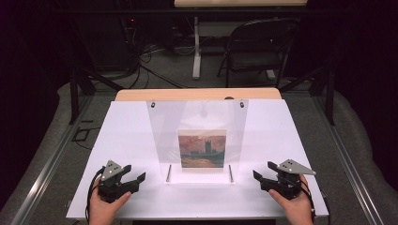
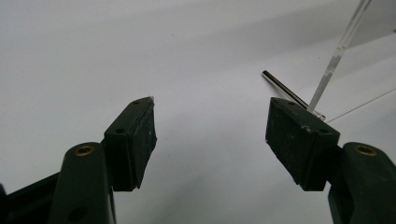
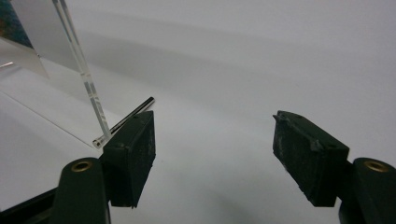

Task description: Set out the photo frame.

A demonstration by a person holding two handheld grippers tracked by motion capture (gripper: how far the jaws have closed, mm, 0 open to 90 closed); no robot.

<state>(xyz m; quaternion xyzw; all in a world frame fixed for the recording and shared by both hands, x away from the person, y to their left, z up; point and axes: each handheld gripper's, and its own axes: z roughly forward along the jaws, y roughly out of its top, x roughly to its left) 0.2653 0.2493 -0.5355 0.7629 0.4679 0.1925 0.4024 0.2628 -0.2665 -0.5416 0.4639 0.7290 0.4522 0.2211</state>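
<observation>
Both grippers, left [image 1: 133, 177] and right [image 1: 262, 176], jaws spread, flank the acrylic frame [image 1: 197, 123].

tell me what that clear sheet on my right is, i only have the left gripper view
Observer: It's a clear acrylic frame standing mid-table, holding a small painting print.
Operator: where's the other gripper
Observer: The right gripper rests on the white table right of the frame, open.
Operator: that metal rod, just one?
Observer: Two: a left rod and a right rod at the frame's foot.
</observation>
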